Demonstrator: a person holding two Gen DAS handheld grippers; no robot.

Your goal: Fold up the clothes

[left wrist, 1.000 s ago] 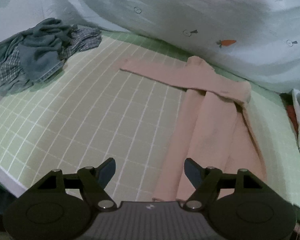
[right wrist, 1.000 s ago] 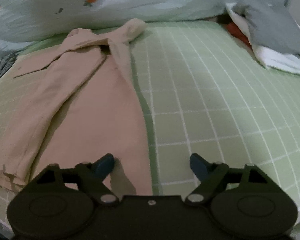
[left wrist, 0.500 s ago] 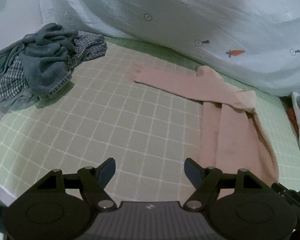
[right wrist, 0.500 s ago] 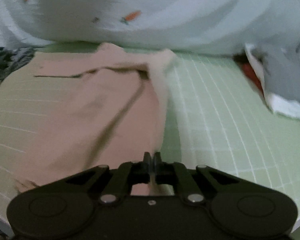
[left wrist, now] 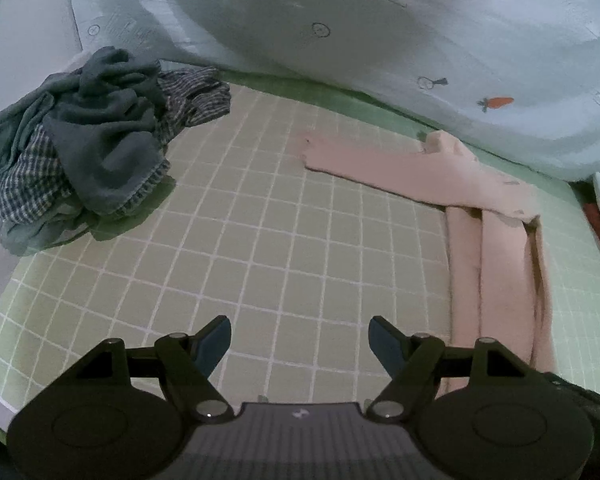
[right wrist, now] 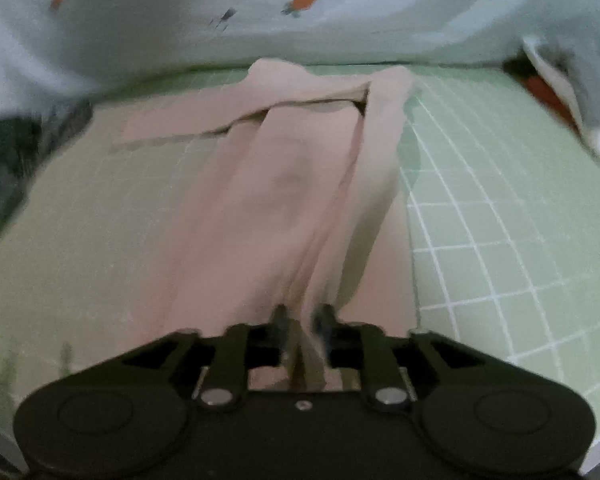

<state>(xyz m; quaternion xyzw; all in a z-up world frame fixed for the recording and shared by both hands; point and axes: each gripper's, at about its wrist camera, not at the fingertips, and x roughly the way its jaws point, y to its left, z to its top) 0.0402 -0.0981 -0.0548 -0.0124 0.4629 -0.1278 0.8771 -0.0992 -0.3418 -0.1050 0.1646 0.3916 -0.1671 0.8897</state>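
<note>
One pink garment (right wrist: 284, 184) lies lengthwise on the green grid mat (left wrist: 260, 240), one sleeve stretched sideways at its far end. The right gripper (right wrist: 302, 320) is clamped on its near hem; the left gripper (left wrist: 299, 338) hangs spread, holding nothing. The cloth looks light and limp, best taken at hem corners. No containers show; a dark clothes pile (left wrist: 88, 140) sits well apart.

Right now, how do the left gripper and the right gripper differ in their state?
The left gripper is open, its jaws wide apart, while the right gripper is shut on the pink garment. The left gripper holds nothing and hangs over the bare green grid mat; the right gripper has the garment's near edge pinched and gathered into folds. Both point toward the carrot-print bedding.
</note>
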